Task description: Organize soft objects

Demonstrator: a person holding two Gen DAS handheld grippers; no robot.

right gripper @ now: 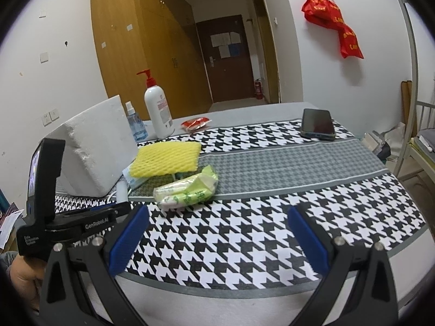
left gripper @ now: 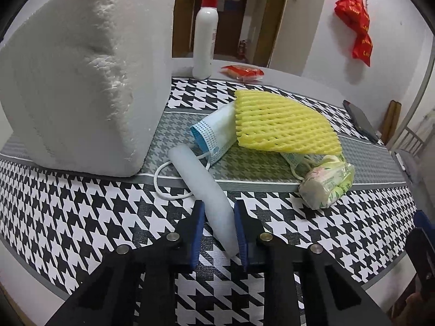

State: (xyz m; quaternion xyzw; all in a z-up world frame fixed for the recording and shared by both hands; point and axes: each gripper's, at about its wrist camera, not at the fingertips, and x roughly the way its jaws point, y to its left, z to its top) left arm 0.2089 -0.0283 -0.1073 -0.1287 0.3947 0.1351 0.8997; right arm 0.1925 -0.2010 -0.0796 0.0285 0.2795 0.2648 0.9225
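Left gripper has its blue pads closed in on a white foam stick, pinching it near the close end. The stick runs up toward 11 o'clock, and its far tip lies over the ear loop of a blue face mask. Can't tell if the stick is lifted or resting on the houndstooth tablecloth.

Right gripper is spread wide with nothing between the fingers, hovering over the cloth at the near edge.

Rest of the soft stuff is piled mid-table. A yellow foam net lies partly on top of the mask, and at its 5 o'clock sits a tissue pack in green floral wrap, touching a second mask that peeks out from under the net. A big white styrofoam block stands at 10 o'clock from the pile.

Farther back, around 12 o'clock, there's a pump bottle with a red top, and a red snack packet beside it. A phone lies at 2 o'clock in the right wrist view.
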